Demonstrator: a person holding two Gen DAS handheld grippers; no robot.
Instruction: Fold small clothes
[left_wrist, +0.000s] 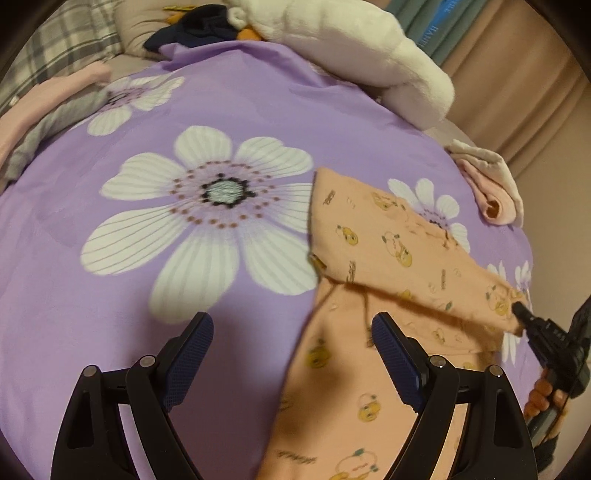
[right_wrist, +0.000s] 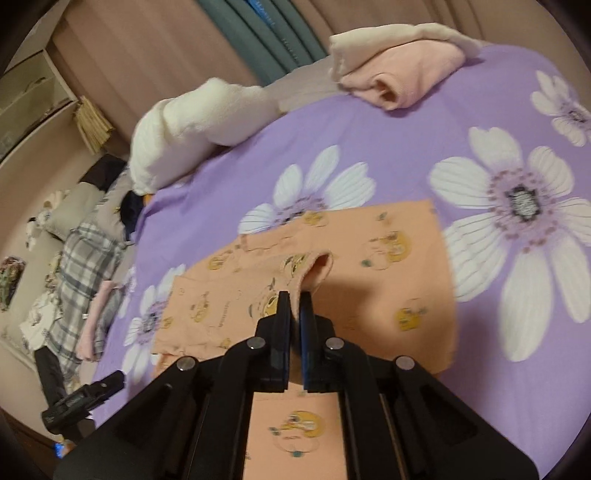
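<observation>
the orange shirt (right_wrist: 388, 258) lies on the purple bed (right_wrist: 406, 155). the right gripper (right_wrist: 294, 306) has its jaws pinched on an edge to lift it over. the left gripper (left_wrist: 291, 354) waits, jaws wide and empty.

Printed garment (right_wrist: 388, 266) lies on the bedspread (right_wrist: 406, 147) – folded clothes (right_wrist: 399, 74) behind it at the far edge, plush toy (right_wrist: 192, 129) far left.

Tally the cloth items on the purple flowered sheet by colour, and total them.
Orange, cartoon-print garment, pinched by the shut right gripper: 1
Pink, folded garment under a cream cloth: 1
Cream, folded cloth: 1
White, plush fleece bundle: 1
Total: 4
</observation>
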